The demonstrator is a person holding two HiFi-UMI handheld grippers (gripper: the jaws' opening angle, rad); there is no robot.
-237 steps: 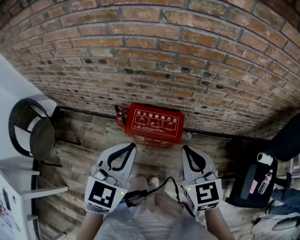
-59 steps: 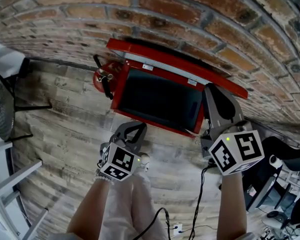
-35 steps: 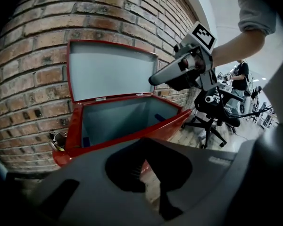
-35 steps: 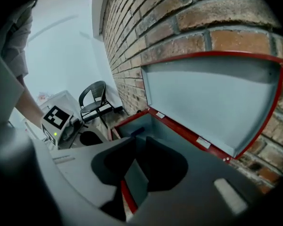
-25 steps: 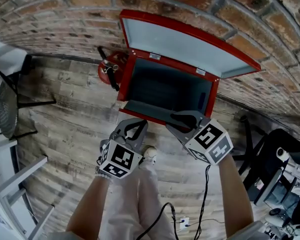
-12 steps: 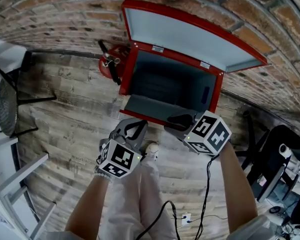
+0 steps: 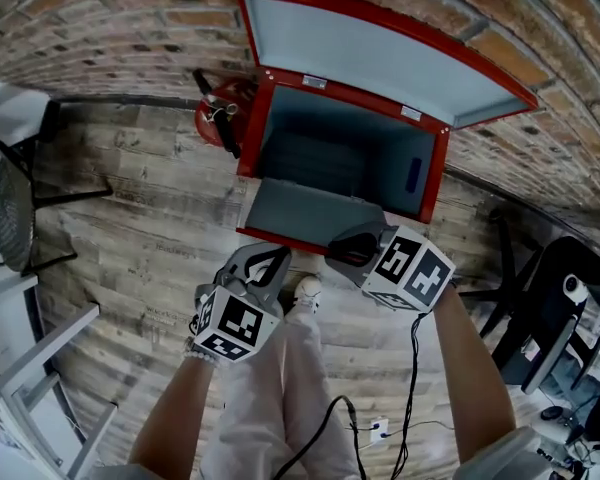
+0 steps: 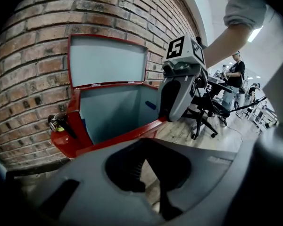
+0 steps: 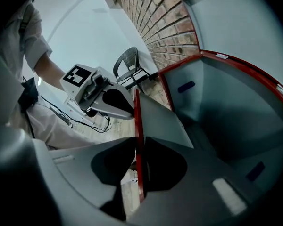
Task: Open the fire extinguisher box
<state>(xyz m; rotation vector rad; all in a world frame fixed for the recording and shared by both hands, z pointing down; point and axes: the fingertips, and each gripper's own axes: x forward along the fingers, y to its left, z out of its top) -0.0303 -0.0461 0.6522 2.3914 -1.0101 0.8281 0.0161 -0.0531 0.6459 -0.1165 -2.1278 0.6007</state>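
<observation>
Both bare forearms reach forward and down from the near edge of the head view. The right forearm (image 7: 470, 368) stretches farther, bringing the right gripper (image 7: 342, 251) up to the box. The left forearm (image 7: 175, 418) is drawn back, so the left gripper (image 7: 280, 253) hangs over the wooden floor (image 7: 150, 228), just near of the box and clear of it. The fire extinguisher box (image 7: 255, 133) stands on the floor against the brick wall (image 7: 100, 28) at the far side. It is red outside and grey inside, and its lid (image 7: 380, 53) is swung up and leaning back on the bricks. Its front flap (image 7: 305, 213) is tipped outward toward the person, showing a dark interior with a small blue patch (image 7: 412, 175) on the right inner wall. A red extinguisher (image 7: 215, 118) sits just left of the box. In the right gripper view, the right gripper (image 9: 137, 149) has its jaws closing on the flap's red edge (image 9: 138, 126), which runs between them with a pad against each face. In the left gripper view, the left gripper (image 8: 148, 142) has its tips together with nothing between them.
</observation>
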